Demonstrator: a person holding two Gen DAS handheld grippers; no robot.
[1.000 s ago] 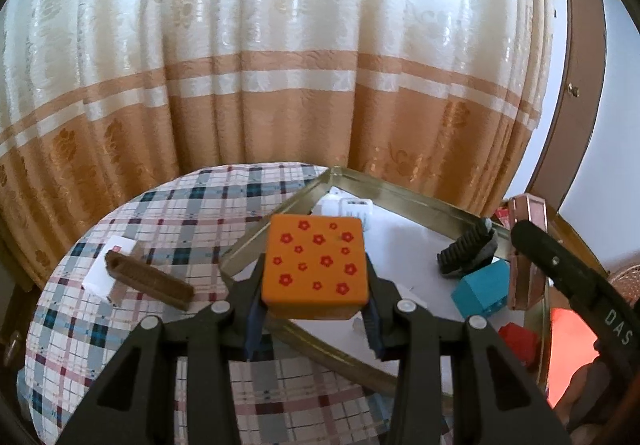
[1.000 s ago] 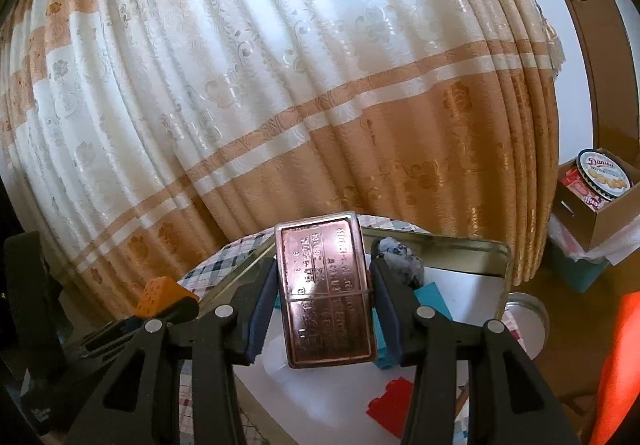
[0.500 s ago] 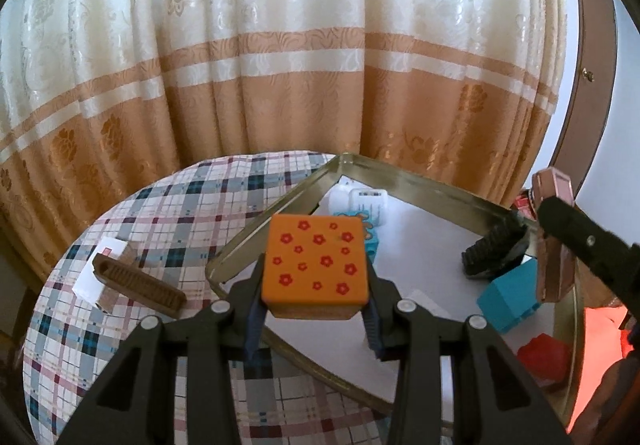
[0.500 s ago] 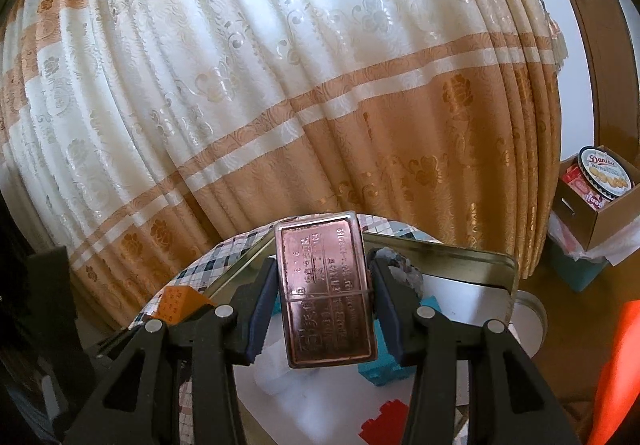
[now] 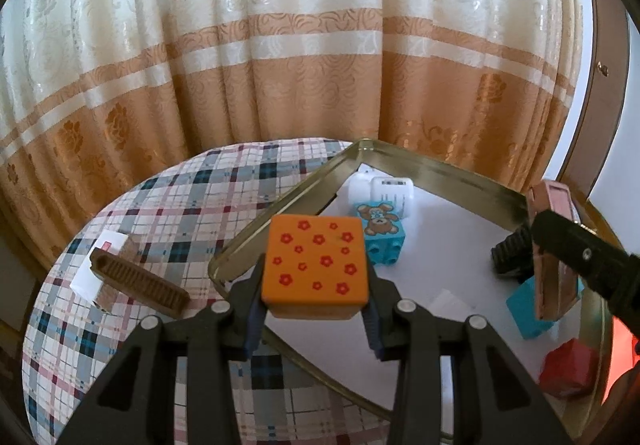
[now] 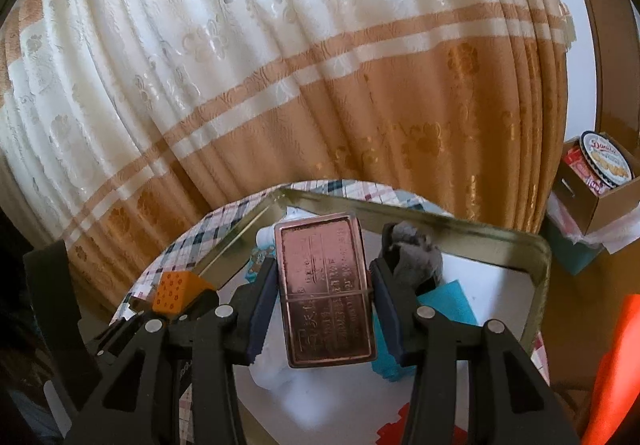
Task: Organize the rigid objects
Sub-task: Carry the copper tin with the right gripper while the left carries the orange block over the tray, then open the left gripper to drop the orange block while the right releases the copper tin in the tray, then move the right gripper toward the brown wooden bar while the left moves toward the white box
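Note:
My left gripper [image 5: 314, 315] is shut on an orange block with red flowers [image 5: 315, 264], held above the near-left rim of a gold metal tray [image 5: 460, 175]. My right gripper [image 6: 322, 319] is shut on a flat copper-pink tin [image 6: 325, 289] over the same tray [image 6: 516, 239]; the tin [image 5: 554, 257] shows edge-on at the right of the left wrist view. Inside the tray lie a blue bear block [image 5: 380, 231], white boxes [image 5: 380, 189], a black ridged piece [image 5: 510, 249], a blue block [image 5: 532, 309] and a red block [image 5: 568, 373].
A brown comb-like piece [image 5: 138, 281] and a white box [image 5: 94, 269] lie on the round table's plaid cloth [image 5: 180, 205]. A cream and orange curtain [image 5: 280, 65] hangs close behind. A cardboard box with a biscuit tin [image 6: 604, 169] stands on the floor at the right.
Both grippers have moved forward over the tray with their objects still held. The tray contents have slid nearer in view, and the bear block now shows behind the orange block.

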